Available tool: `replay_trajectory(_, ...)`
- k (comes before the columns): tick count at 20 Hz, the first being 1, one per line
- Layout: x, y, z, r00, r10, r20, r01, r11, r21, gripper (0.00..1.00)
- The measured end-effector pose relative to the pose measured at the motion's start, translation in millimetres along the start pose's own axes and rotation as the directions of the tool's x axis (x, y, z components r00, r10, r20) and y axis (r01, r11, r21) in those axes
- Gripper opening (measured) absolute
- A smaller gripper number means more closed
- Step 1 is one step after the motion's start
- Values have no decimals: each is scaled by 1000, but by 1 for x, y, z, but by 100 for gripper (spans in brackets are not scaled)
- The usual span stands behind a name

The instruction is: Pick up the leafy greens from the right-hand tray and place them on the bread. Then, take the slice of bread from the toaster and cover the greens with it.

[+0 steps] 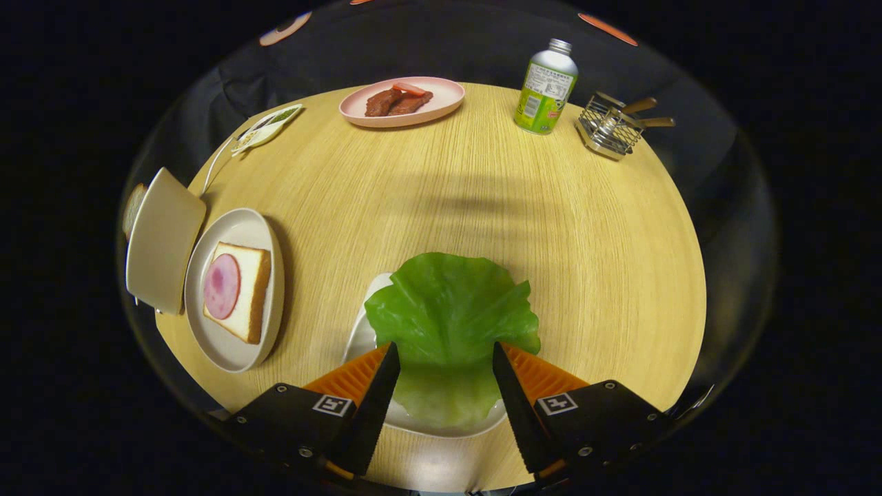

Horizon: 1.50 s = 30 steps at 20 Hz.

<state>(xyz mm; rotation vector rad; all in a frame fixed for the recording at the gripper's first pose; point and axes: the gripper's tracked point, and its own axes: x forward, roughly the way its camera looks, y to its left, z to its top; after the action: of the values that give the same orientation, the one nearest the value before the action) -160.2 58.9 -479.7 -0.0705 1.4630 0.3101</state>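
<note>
A big green lettuce leaf (448,310) lies on a small white tray (360,334) just in front of me. My gripper (444,348) is open, with its orange-and-black fingers (375,393) on either side of the leaf's pale stalk end, which lies in the gap between them. Off to the left, a slice of bread (249,293) topped with a round pink ham slice (222,286) rests on a cream plate (231,355). Beyond that plate stands a beige toaster (162,241) with a slice of bread (132,210) poking out of it.
Across the round wooden table (586,262) sits a pink plate (441,103) with cooked meat. To its right stand a green-labelled bottle (546,89) and a wire rack (610,127) holding wooden-handled utensils. A small packet (265,131) lies at the far left.
</note>
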Motion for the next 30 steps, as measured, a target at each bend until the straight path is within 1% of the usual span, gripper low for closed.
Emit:
replay_trajectory(2,4,1,-1,1000,9,-20,-9,1000,18,80)
replay_trajectory(3,5,0,3,1000,12,-10,-12,1000,23,79)
replay_trajectory(7,5,3,3,1000,15,12,-15,1000,-12,74)
replay_trajectory(9,6,6,4,999,20,44,-18,999,-44,59)
replay_trajectory(10,6,7,7,998,27,64,-24,999,-39,46)
replay_trajectory(11,6,7,6,997,22,70,-21,1000,-12,38)
replay_trajectory(12,7,4,6,997,13,73,-13,1000,4,23)
replay_trajectory(13,7,3,7,998,5,70,-6,1000,20,18)
replay_trajectory(14,5,3,6,998,-3,67,1,999,33,10)
replay_trajectory(15,2,6,8,996,3,84,-6,999,43,7)
replay_trajectory(16,-1,7,13,994,-3,106,-2,999,49,4)
replay_trajectory(18,-15,15,24,989,11,150,-21,998,66,3)
replay_trajectory(21,-36,29,29,985,36,171,-45,998,44,2)
replay_trajectory(25,-61,51,43,973,96,209,-116,989,87,2)
replay_trajectory(30,-79,88,62,958,153,241,-165,986,30,2)
